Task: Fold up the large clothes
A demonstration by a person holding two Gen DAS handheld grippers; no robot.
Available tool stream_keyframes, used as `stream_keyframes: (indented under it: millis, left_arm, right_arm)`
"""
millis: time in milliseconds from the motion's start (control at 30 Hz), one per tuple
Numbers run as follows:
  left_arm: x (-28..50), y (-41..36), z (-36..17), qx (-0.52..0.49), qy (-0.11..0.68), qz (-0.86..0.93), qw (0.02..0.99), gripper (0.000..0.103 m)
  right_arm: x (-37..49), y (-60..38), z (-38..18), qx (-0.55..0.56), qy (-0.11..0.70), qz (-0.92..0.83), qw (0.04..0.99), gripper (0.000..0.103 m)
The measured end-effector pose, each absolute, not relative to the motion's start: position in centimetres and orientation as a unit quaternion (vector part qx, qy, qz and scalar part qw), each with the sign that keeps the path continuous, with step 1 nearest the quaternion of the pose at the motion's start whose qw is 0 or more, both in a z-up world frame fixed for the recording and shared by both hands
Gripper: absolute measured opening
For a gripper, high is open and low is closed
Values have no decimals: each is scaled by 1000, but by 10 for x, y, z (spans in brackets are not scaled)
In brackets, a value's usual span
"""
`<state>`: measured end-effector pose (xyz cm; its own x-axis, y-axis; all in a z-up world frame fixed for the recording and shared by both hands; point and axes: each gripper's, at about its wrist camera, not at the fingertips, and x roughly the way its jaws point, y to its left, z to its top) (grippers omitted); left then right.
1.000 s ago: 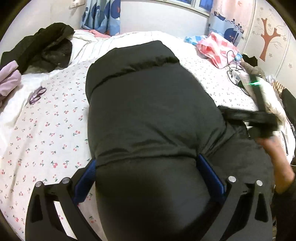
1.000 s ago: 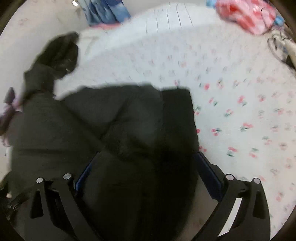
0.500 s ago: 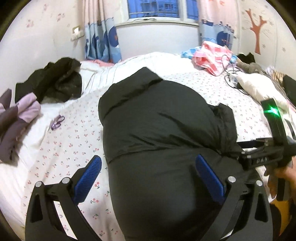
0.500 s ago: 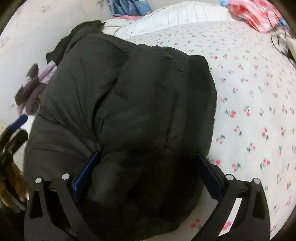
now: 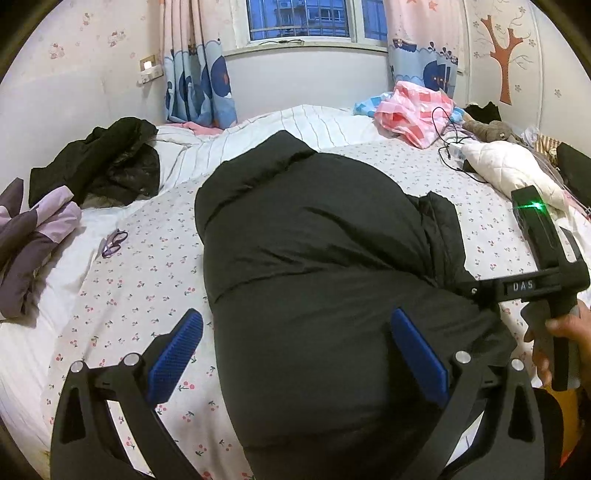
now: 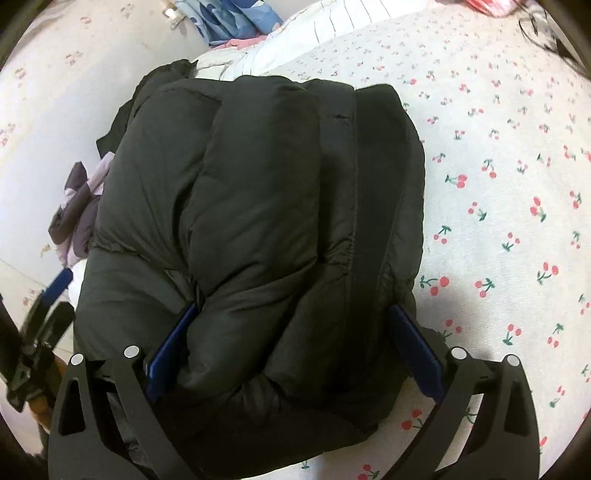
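It's a bedroom: a bed (image 5: 140, 266) with a cherry-print sheet, a window (image 5: 299, 18) with cartoon curtains (image 5: 199, 85) at 12 o'clock, and a tree decal (image 5: 506, 55) on the wall around 1 o'clock. A dark jacket (image 5: 110, 158) and purple clothes (image 5: 33, 236) sit at 9–10 o'clock, and a pink bundle (image 5: 413, 110) at 1 o'clock. The black coat (image 5: 314, 258) lies folded in a puffy block mid-bed. The left gripper (image 5: 295, 350) is spread wide over the coat's near end, its left pad over bare sheet. The right gripper (image 6: 291, 347) is also spread, straddling the coat's bulk with both pads against the fabric, and a hand (image 5: 561, 332) holds it at 3 o'clock. Compared with a second ago, the left gripper has pulled up and back off the coat, and the right one's view is no longer blurred.
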<state>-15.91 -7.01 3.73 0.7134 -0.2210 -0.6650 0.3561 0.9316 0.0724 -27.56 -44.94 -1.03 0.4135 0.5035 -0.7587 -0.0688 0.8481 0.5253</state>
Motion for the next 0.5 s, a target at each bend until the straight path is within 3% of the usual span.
stream_keyframes:
  millis: [367,500]
  left_arm:
    - [-154,-65,26,73,360,-170,915,97]
    - [-154,-61,25,69,369,-163,912,97]
  right_arm:
    - [-259,-420,-35,282,524,189,781,97]
    - [-255,-404,-32,254,533,206,780,97]
